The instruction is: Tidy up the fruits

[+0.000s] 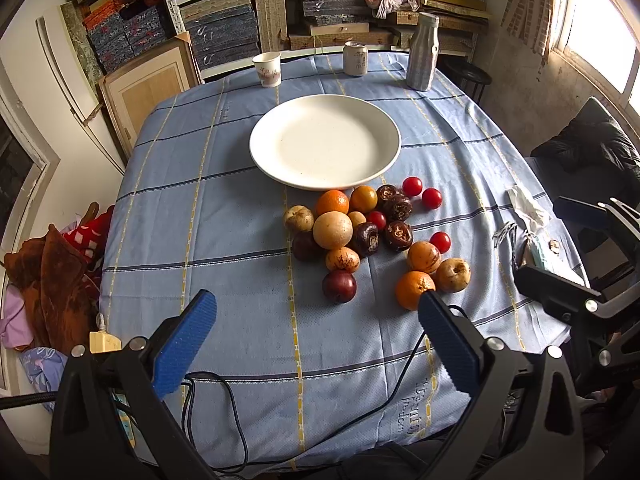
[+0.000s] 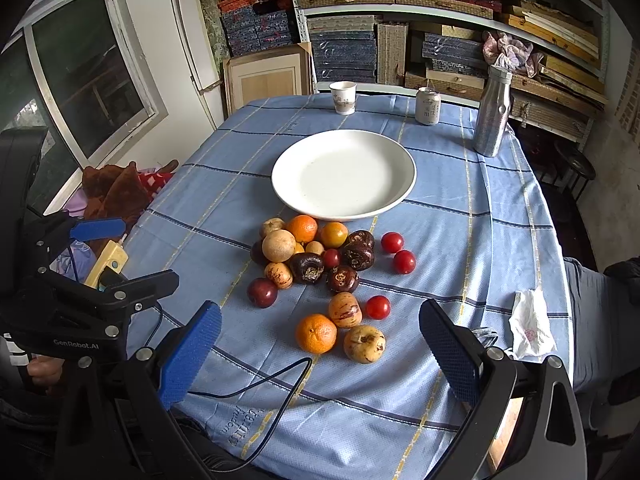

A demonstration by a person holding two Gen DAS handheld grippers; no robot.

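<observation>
Both your claws, left (image 1: 316,312) and right (image 2: 320,324), gape wide at the table's near edge; the orange (image 2: 316,333) lies just ahead of the right, nearer.

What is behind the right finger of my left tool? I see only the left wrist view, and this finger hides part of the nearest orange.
Observer: In the right wrist view the orange shows whole, round and unpeeled.
Operator: Does the right tool hold anything?
Observer: No. The right tool is open wide, and nothing sits between its blue pads.
Operator: And the white thing on my far right?
Observer: It is a crumpled paper with a pink mark on it.
</observation>
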